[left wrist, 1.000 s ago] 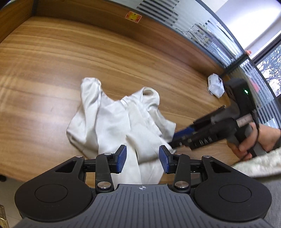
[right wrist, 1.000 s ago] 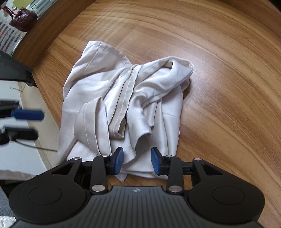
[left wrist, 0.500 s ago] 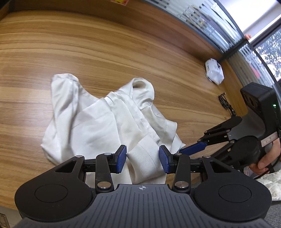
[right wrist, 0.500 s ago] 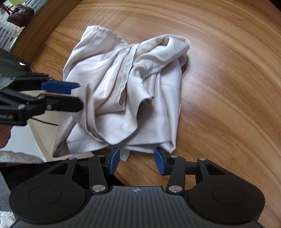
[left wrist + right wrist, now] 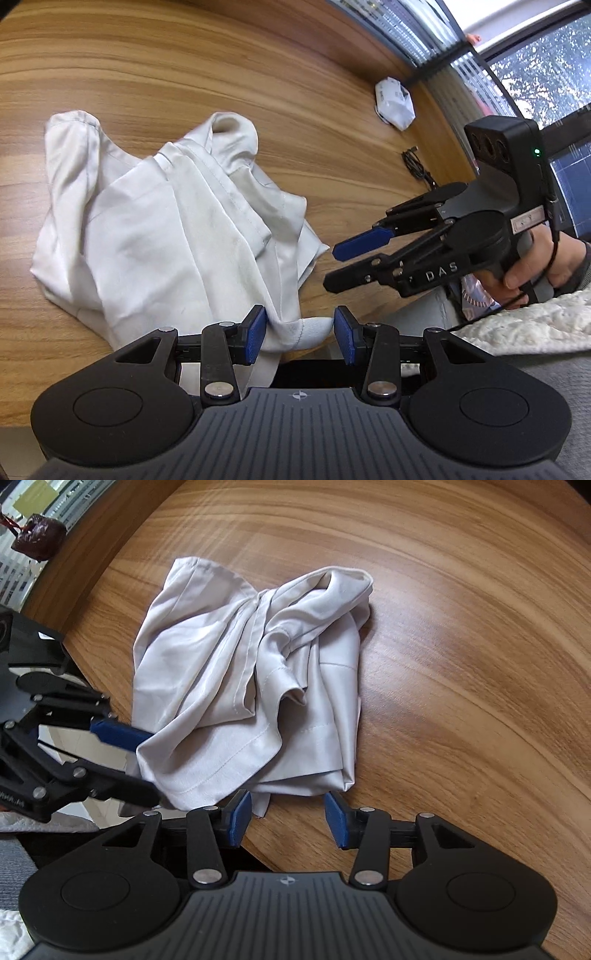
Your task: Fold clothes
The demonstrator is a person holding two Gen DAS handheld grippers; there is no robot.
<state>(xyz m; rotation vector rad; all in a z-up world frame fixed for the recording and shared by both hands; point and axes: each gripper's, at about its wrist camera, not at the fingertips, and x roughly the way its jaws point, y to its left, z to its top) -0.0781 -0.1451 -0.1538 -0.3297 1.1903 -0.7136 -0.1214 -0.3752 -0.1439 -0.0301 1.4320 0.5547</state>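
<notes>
A crumpled white garment [image 5: 155, 229] lies on the wooden table [image 5: 184, 74], with one hem hanging over the near edge. It also shows in the right wrist view [image 5: 251, 679]. My left gripper [image 5: 300, 338] is open, and the hanging hem sits between its blue pads without being clamped. My right gripper [image 5: 287, 818] is open at the table's near edge, just short of the garment's lower corner. In the left wrist view the right gripper [image 5: 343, 266] is open, to the right of the garment. In the right wrist view the left gripper [image 5: 129, 760] reaches the garment's left corner.
A white packet [image 5: 393, 103] and a black cable [image 5: 417, 166] lie on the table at the far right. A dark red object [image 5: 37, 537] shows at the top left of the right wrist view. A white quilted fabric [image 5: 524, 325] lies below the right hand.
Both grippers drew back toward the table's near edge. The left gripper now has the garment's hanging hem between its open pads. The right gripper moved off the cloth and opened wider.
</notes>
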